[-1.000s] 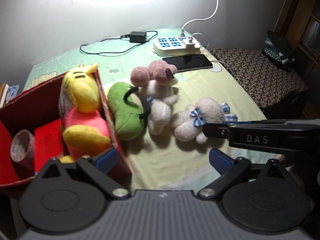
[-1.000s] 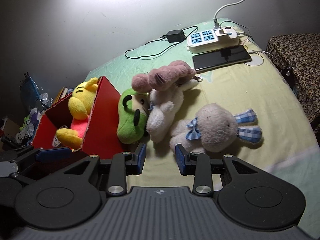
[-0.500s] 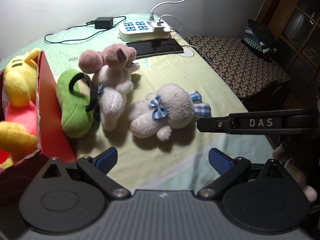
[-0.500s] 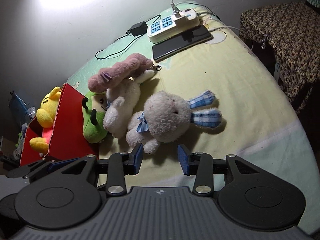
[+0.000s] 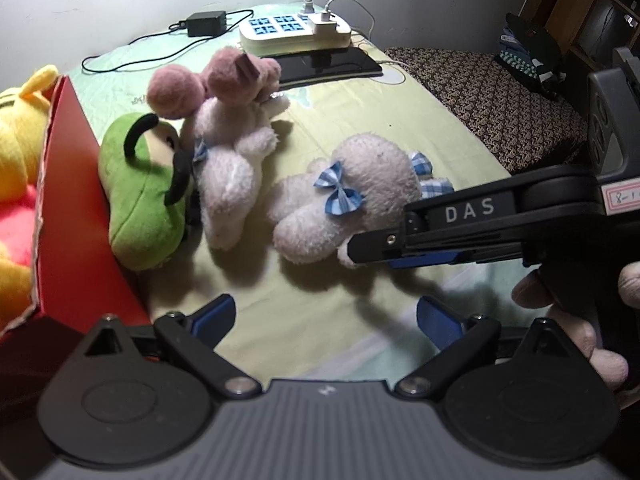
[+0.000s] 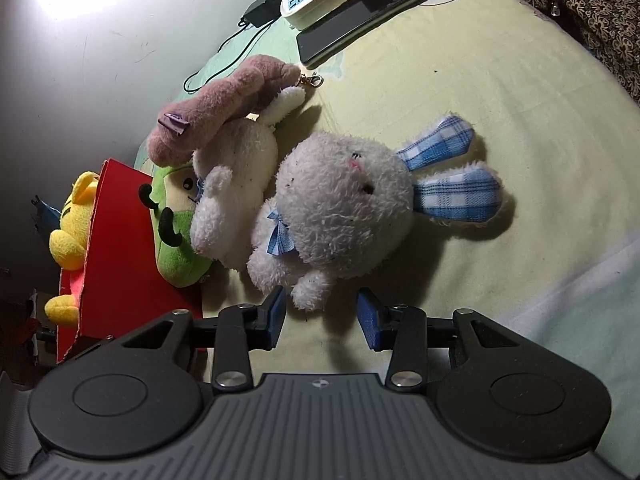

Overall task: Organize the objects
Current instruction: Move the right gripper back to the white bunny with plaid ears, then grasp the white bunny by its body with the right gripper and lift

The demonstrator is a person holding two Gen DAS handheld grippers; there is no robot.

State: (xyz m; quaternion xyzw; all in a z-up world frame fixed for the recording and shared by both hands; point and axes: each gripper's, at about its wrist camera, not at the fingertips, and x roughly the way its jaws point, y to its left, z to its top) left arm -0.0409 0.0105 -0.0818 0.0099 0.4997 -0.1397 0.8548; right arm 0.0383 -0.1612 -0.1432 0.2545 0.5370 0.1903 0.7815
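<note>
A white plush rabbit with blue plaid ears and bow (image 6: pixel 344 200) (image 5: pixel 360 196) lies on the yellow-green sheet. My right gripper (image 6: pixel 322 316) is open, its blue pads on either side of the rabbit's foot, just short of it. In the left wrist view the right gripper (image 5: pixel 372 248) reaches in from the right, beside the rabbit. My left gripper (image 5: pixel 326 318) is open and empty, hovering nearer than the toys. A second white plush (image 6: pixel 236 168) with pink ears (image 6: pixel 224 100), a green plush (image 5: pixel 140 192) and a red box (image 5: pixel 76 216) holding a yellow plush (image 5: pixel 16 140) lie to the left.
A power strip (image 5: pixel 294 32), a black phone (image 5: pixel 328 66) and a black adapter with cable (image 5: pixel 206 24) lie at the far side by the wall. A brown patterned stool (image 5: pixel 492 100) stands to the right of the bed edge.
My right gripper has moved closer to the blue-eared rabbit, which now fills its view, its foot between the pads. My left gripper has panned right and nearer, the red box sliding to the left edge.
</note>
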